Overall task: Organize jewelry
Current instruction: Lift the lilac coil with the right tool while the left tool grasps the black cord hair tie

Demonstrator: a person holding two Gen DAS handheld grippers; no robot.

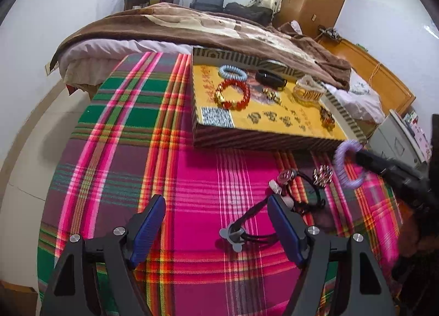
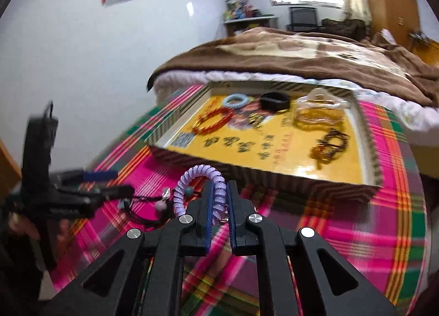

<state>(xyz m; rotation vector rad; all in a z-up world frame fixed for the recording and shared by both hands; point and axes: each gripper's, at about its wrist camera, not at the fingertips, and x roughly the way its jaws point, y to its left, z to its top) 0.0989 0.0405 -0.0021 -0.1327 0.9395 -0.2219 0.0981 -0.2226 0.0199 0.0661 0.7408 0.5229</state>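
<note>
My right gripper (image 2: 219, 192) is shut on a purple spiral coil band (image 2: 192, 178), holding it just above the plaid cloth in front of the tray. From the left wrist view the same purple band (image 1: 343, 159) hangs at the right gripper's tip (image 1: 360, 155). My left gripper (image 1: 216, 206) stands open low over the cloth, gripping nothing. A black cord with a grey charm (image 1: 233, 235) lies between its fingers, apart from the pads. Black cord bracelets with beads (image 1: 301, 192) and a gold flower piece (image 1: 323, 174) lie just beyond its right finger.
The striped-wall tray (image 1: 247, 140) with a yellow floor holds a red bead bracelet (image 1: 233, 93), a light blue coil (image 1: 233, 71), a black bangle (image 1: 270, 78), gold bangles (image 1: 307, 91) and brown beads (image 1: 326, 118). A brown blanket (image 1: 192, 25) lies behind it.
</note>
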